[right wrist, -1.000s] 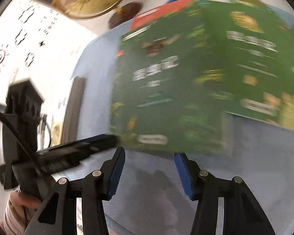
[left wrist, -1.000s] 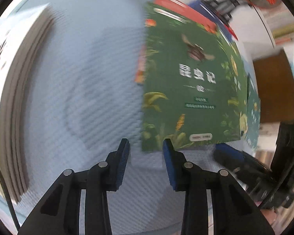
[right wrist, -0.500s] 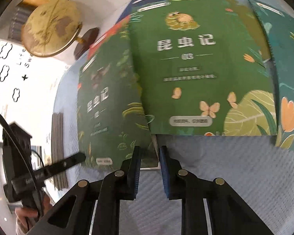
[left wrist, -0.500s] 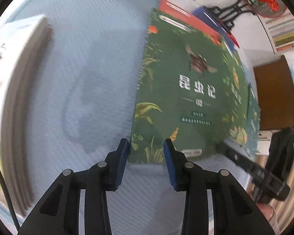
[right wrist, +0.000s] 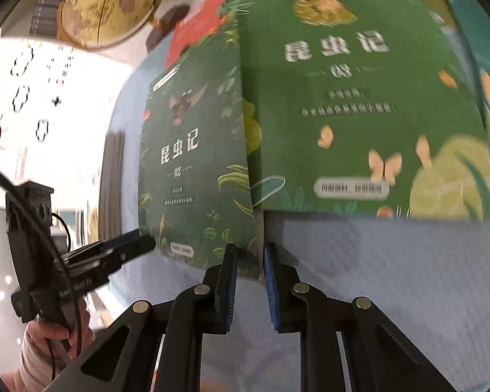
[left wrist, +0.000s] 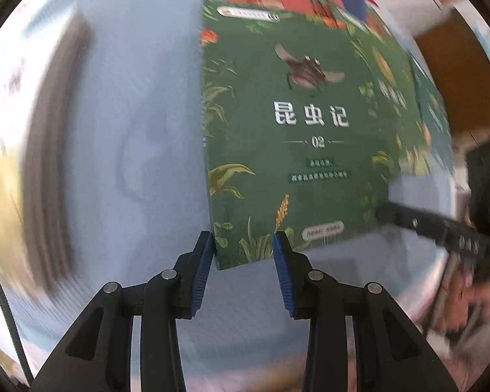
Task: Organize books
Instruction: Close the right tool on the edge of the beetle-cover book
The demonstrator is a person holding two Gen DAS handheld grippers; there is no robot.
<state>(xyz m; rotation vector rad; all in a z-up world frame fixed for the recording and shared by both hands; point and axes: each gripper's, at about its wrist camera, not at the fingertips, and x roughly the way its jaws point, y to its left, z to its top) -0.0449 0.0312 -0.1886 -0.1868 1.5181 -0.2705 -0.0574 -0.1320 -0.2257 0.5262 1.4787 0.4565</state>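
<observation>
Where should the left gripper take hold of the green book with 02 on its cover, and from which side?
Probably the near-left corner of the green 02 book. The book lies flat on the blue cloth and this corner sits uncovered, already between the open left gripper. Come low from the near edge; the book's right side lies under the 03 book.

Yellow globe (right wrist: 109, 3) on dark base; blue textured tablecloth (right wrist: 392, 277).

book 02 (left wrist: 297, 150): dark green, beetle | book 03 (right wrist: 352, 98): green, butterflies | tablecloth (left wrist: 140, 130): pale blue
</observation>
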